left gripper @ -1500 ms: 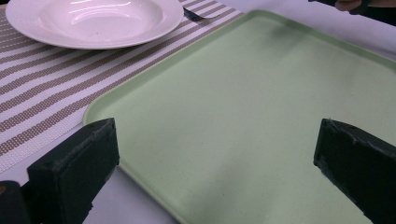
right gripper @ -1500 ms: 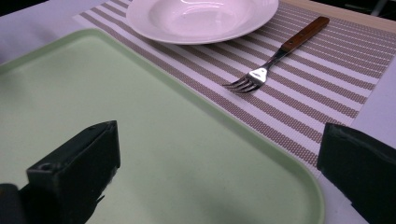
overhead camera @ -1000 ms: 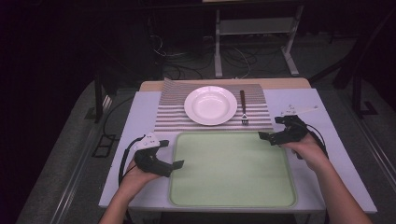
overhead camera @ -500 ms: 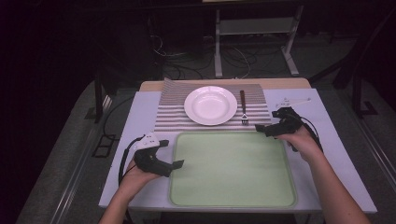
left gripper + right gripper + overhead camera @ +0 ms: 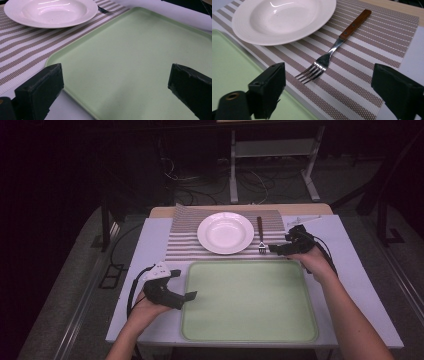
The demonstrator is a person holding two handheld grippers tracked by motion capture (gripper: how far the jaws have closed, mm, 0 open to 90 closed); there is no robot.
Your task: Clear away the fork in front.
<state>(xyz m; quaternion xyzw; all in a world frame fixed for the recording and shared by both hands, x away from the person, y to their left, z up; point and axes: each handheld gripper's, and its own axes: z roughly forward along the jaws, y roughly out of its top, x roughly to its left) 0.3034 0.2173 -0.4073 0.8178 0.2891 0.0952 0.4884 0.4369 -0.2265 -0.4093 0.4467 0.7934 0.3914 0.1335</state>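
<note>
The right gripper (image 5: 278, 248), jaws spread wide, is hovering just right of the wooden-handled steel fork (image 5: 331, 52) lying on the brown-striped woven placemat (image 5: 367, 47), right of the shallow white ceramic plate (image 5: 279, 18). The fork looks light, stiff and slippery at the metal; its wooden handle likely offers the surest hold. The left gripper (image 5: 182, 295), jaws likewise apart, is resting over the pale green plastic tray (image 5: 140, 62).
</note>
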